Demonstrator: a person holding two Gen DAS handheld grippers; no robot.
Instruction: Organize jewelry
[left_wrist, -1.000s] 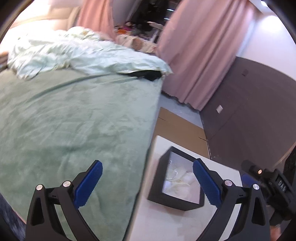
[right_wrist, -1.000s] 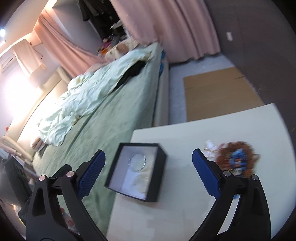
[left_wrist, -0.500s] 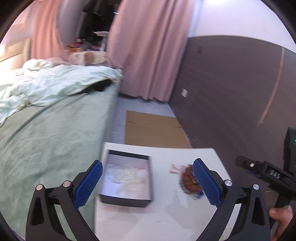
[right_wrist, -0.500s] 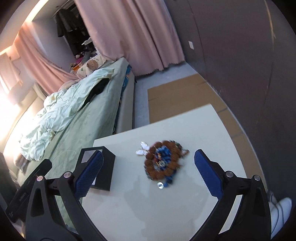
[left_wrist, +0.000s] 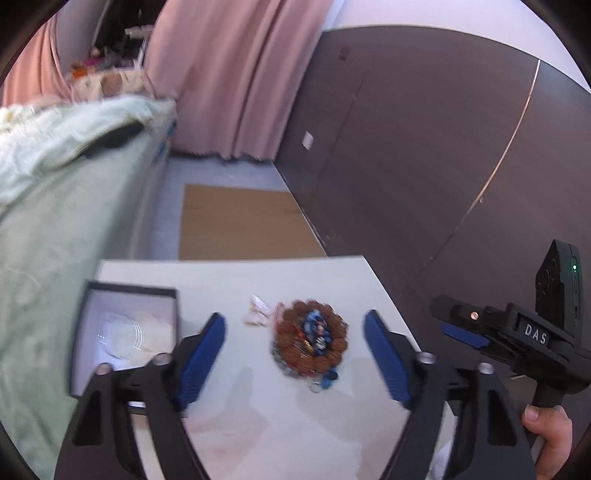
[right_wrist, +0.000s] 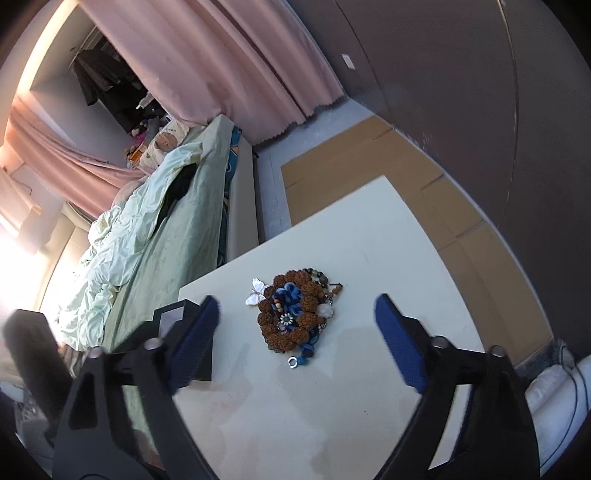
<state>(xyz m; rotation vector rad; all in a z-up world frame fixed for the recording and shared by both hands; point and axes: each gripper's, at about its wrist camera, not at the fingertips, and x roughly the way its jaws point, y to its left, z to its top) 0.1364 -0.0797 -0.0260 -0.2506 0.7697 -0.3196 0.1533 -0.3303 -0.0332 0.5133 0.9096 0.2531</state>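
On the worktop (right_wrist: 369, 258) lies a jewelry heap (right_wrist: 295, 314) — both grippers' fingers (left_wrist: 386, 360) spread, just narrowing, pinching nothing.

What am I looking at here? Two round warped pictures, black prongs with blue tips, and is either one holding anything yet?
No robot: a person carries a two-finger gripper in each hand, each with a fisheye camera looking along its fingers. One picture looks past the left gripper, the other past the right gripper; the blue strips are finger pads. Both have just been closing a little but hold nothing. On the white table lies a jewelry pile: brown beads, blue pieces, a silver butterfly. Beside it stands an open black box holding a clear bangle. The left view also shows the person's hand holding the right gripper.
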